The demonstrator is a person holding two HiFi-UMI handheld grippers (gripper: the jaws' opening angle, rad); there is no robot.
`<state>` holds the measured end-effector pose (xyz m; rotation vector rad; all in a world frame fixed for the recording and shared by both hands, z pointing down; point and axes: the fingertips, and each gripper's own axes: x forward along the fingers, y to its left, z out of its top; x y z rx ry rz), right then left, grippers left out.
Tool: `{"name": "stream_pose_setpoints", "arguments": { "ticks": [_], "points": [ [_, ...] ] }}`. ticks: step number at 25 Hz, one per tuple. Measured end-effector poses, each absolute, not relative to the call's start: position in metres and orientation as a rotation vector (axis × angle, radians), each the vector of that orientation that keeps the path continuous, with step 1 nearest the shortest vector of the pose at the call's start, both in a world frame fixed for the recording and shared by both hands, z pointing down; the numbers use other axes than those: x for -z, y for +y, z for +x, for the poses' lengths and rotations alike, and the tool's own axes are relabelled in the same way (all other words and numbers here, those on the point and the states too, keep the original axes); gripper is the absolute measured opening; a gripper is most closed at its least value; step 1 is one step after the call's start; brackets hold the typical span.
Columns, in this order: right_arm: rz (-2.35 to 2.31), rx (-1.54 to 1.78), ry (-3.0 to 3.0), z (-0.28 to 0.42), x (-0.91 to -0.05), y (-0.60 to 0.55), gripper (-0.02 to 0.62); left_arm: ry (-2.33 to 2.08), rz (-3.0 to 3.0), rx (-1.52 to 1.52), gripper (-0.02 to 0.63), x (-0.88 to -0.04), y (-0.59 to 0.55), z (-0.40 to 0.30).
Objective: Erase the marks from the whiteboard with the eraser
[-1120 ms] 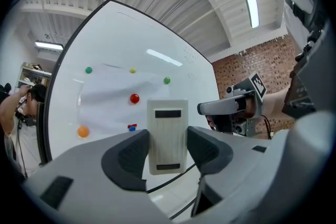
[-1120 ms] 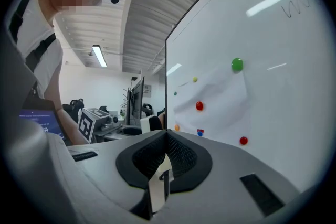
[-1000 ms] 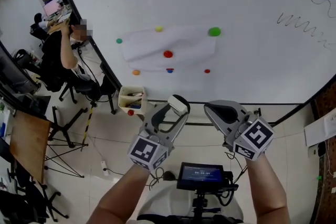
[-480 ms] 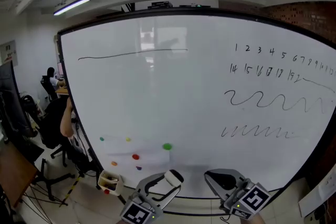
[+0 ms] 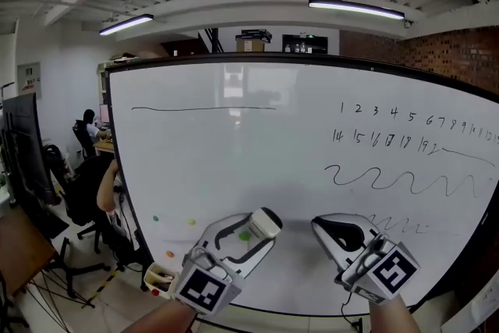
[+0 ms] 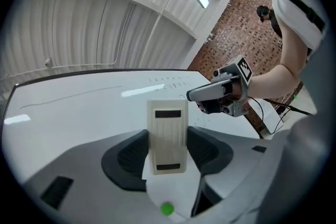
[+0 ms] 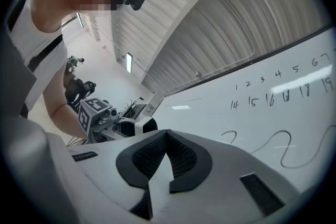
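Observation:
The whiteboard (image 5: 234, 168) fills the head view. It carries a long thin line (image 5: 203, 108) at upper left, rows of numbers (image 5: 390, 113) at right, a wavy line (image 5: 390, 179) under them and a fainter squiggle (image 5: 399, 225) lower down. My left gripper (image 5: 256, 230) is low in front of the board, shut on the cream eraser (image 5: 266, 222); the eraser (image 6: 167, 136) stands upright between its pads. My right gripper (image 5: 334, 232) is beside it, shut with nothing in it, its pads (image 7: 181, 157) pressed together. The numbers (image 7: 273, 92) lie ahead of it.
A person (image 5: 93, 191) sits at a desk left of the board, next to a dark monitor (image 5: 19, 152). Small coloured magnets (image 5: 191, 222) dot the board's lower left. A small box of markers (image 5: 158, 277) hangs at its bottom edge. A brick wall (image 5: 460, 58) rises at right.
The head view has swung up from the floor and the board's lower edge to the whole board and ceiling. Both grippers stay low in front, the left still shut on the eraser.

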<state>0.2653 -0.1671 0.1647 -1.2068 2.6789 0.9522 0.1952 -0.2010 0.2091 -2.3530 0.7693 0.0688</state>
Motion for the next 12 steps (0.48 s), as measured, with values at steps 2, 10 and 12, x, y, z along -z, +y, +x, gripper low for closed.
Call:
{"name": "stream_pose_setpoints", "arguments": {
  "ticks": [2, 10, 12],
  "points": [
    [-1.187, -0.979, 2.665, 0.256, -0.148, -0.167, 0.015, 0.778, -2.297, -0.052, 0.258, -0.187, -0.197, 0.193],
    [-1.151, -1.081, 2.597, 0.202, -0.087, -0.174, 0.015, 0.865, -2.075, 0.040, 0.258, -0.118, -0.217, 0.153],
    [-1.170, -1.106, 2.567, 0.196, -0.076, -0.175, 0.015, 0.877, -2.029, 0.071, 0.258, -0.107, -0.221, 0.151]
  ]
}}
